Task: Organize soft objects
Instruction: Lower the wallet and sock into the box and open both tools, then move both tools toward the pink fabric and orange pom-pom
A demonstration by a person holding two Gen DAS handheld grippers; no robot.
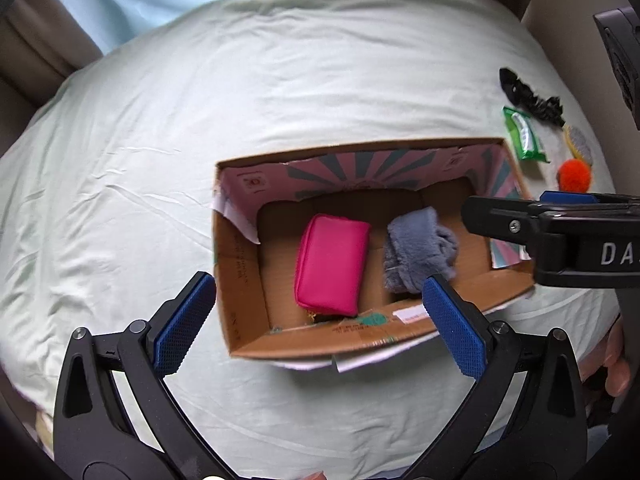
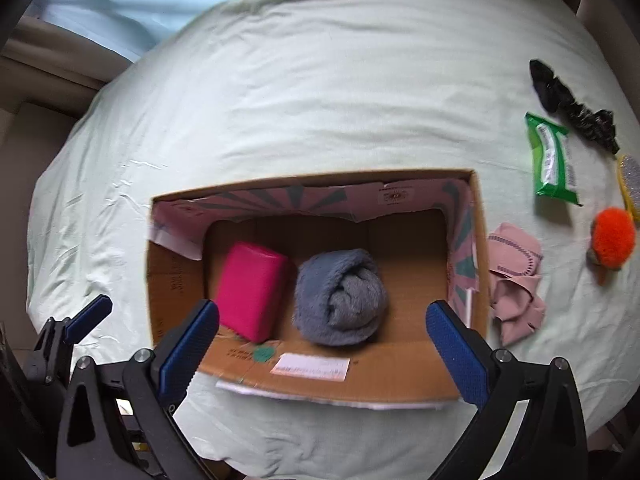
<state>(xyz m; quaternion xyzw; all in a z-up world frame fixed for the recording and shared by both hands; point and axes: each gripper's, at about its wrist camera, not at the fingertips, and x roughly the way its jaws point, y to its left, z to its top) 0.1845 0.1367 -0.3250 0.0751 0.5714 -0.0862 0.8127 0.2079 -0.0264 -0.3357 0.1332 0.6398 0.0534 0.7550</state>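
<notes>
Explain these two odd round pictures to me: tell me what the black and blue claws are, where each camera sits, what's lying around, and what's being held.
The claws are two hand-held grippers, one in each of a person's hands. Each carries a wide-angle camera looking along its fingers, so each picture shows its own claw at the bottom: the left gripper and the right gripper. Both stand open and hold nothing.

Below them a cardboard box sits on a pale sheet. Inside lie a pink pouch and a rolled grey towel.

Beside the box lie a pink cloth, a green packet, an orange pom-pom and a black scrunchie.
</notes>
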